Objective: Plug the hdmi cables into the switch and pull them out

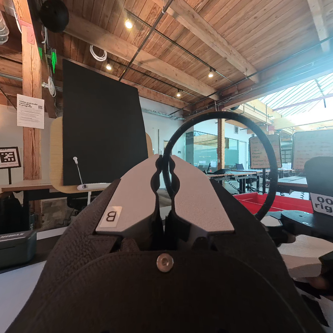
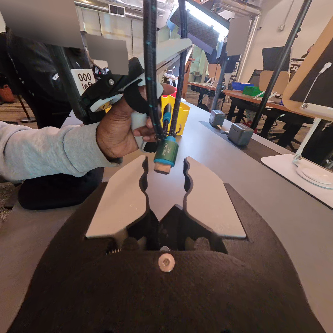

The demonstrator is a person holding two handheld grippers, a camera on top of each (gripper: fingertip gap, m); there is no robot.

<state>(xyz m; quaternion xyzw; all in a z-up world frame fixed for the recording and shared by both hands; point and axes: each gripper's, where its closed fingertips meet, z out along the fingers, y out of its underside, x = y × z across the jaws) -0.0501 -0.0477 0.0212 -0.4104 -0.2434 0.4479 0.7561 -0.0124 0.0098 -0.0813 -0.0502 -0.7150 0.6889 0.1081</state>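
My left gripper (image 1: 165, 159) is shut on a black braided HDMI cable (image 1: 271, 162), which curls in a round loop to the right of the fingers. In the right wrist view the cable's two strands (image 2: 150, 72) hang down from the left gripper, which a hand (image 2: 115, 126) holds. A green and teal HDMI plug (image 2: 165, 153) with a gold tip dangles just beyond and between the tips of my right gripper (image 2: 165, 160), which is open and empty. A second dark plug with a teal ring (image 2: 166, 115) hangs behind it. I cannot pick out the switch.
The grey table (image 2: 225, 171) runs forward. A yellow bin (image 2: 180, 110) stands behind the plugs and a red bin (image 1: 261, 201) shows at the right. Two small grey boxes (image 2: 237, 134) sit along a dark strip. A white tablet stand (image 2: 306, 171) is on the right.
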